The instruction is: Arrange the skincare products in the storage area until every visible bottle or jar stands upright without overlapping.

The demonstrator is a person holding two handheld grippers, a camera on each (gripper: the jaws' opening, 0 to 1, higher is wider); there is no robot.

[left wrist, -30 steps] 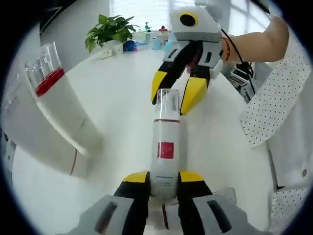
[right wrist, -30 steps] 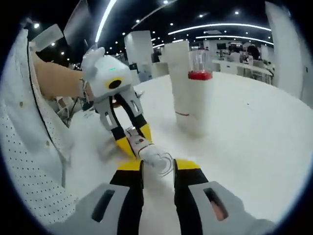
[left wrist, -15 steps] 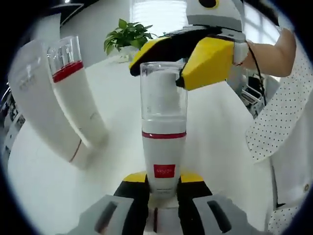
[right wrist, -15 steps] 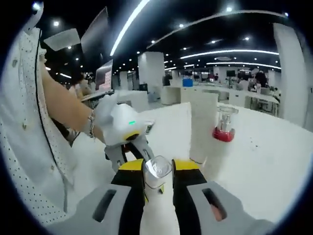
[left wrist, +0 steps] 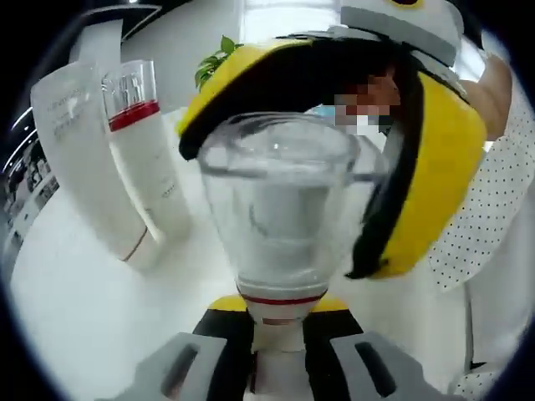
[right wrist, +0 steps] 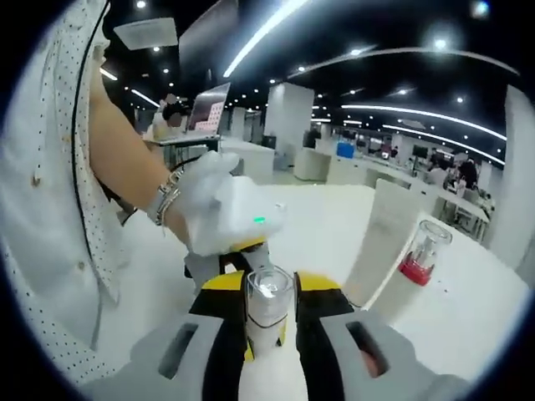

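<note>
in my left gripper view the left gripper (left wrist: 278,316) is clamped on the lower body of the pump bottle (left wrist: 280,209), its yellow-tipped jaws pressed against both sides just under the red band. the bottle rises straight up from between them, and its clear cap bulges toward the lens. right behind that cap, at the far end from my jaws, the right gripper (left wrist: 401,167) wraps round it with one yellow jaw on each side of the cap. off to the left of my jaws, well apart from the held bottle, a white tube (left wrist: 84,159) stands with a second bottle (left wrist: 150,167), red-banded and clear-capped, just beside it; i cannot tell if the two touch. all of it sits on the white table (left wrist: 75,317).

in my right gripper view the right gripper (right wrist: 268,288) has its jaws closed on the clear cap of the pump bottle (right wrist: 267,305), held between the yellow tips. just beyond, the left gripper (right wrist: 238,225) sits in a gloved hand (right wrist: 196,188). to the right of my jaws the white tube (right wrist: 380,242) and the second bottle (right wrist: 422,255) stand on the table (right wrist: 468,309).
</note>
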